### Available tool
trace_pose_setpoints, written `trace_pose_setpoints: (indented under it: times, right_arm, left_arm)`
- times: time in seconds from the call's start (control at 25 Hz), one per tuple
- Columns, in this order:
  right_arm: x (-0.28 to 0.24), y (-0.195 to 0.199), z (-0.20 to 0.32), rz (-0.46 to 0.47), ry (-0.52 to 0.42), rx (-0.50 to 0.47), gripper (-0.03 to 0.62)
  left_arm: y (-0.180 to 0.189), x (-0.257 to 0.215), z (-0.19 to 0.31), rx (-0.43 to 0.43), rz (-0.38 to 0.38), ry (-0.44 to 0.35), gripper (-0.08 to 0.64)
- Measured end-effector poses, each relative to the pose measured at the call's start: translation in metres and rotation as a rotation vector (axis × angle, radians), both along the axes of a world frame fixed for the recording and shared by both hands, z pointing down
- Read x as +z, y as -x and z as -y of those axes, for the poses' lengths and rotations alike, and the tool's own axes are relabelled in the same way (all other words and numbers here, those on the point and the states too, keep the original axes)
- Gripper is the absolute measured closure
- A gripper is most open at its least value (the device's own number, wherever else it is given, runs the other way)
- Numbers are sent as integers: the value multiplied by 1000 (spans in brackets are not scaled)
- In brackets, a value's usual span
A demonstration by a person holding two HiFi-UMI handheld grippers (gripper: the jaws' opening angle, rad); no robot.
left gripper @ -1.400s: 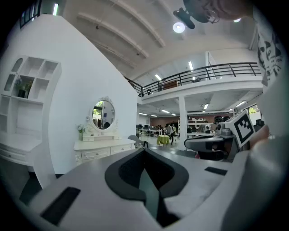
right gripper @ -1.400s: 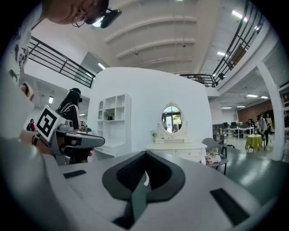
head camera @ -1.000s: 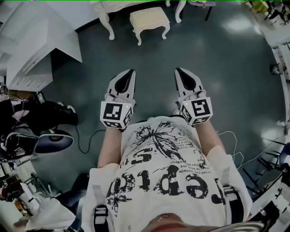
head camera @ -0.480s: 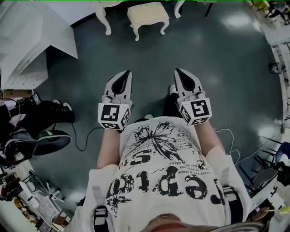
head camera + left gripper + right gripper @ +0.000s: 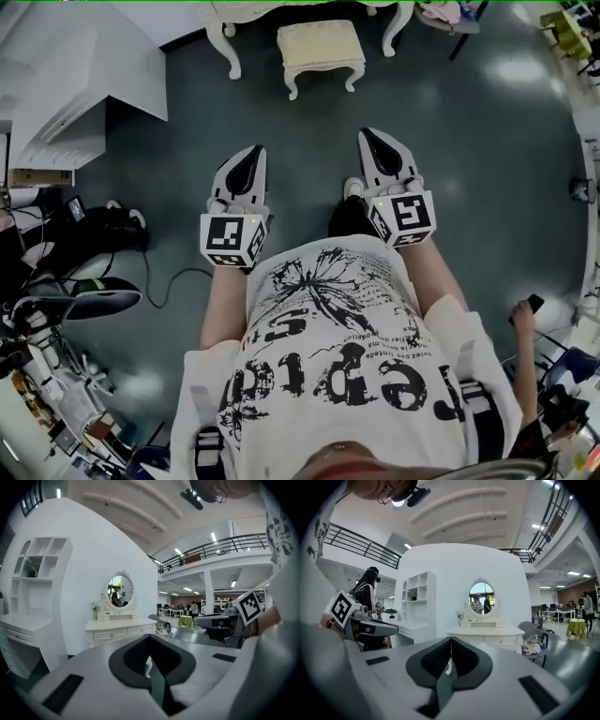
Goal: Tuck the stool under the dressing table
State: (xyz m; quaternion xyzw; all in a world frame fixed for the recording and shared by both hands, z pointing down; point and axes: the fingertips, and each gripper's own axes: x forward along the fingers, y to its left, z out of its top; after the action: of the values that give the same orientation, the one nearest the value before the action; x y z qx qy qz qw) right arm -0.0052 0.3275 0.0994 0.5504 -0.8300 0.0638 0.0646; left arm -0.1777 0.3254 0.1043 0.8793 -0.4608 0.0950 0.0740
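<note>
- Cream cushioned stool (image 5: 321,45) stands just before the white curvy-legged dressing table (image 5: 220,37).
- We hold left gripper (image 5: 253,152) and right gripper (image 5: 371,137) well back from that table, jaws pressed together, empty.

A white short-sleeved T-shirt (image 5: 309,394) printed with black lettering and a black floral graphic is worn. Grey webbing straps (image 5: 208,441) with buckles are noted at both shoulders. Dark trousers (image 5: 352,217) and a white shoe (image 5: 352,187) are seen below. The left tongs (image 5: 253,155) and right tongs (image 5: 371,141) are recorded as white-grey moulded shells with black teardrop recesses. Each is fitted with a cube (image 5: 228,239) bearing black-and-white square markers.
</note>
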Motion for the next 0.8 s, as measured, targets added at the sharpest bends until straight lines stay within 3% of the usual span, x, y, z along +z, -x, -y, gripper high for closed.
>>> trace_pose_setpoints:
  times: [0.2,0.4,0.6,0.8]
  right_arm:
    - [9,-59,85,-4,27,-70,575]
    - [27,-107,161,-31,51,-134,574]
    - [57,-119,202,-14,68,-214,574]
    - [104,-117,244,-46,120,-243,574]
  left_arm:
    - [-52,7,77,-95,-7,16,540]
    - [-112,27,147,-124,-5,39,540]
    - [-145,59,185,-119,27,90,540]
    - [-148,98,224,-123,61,142,540]
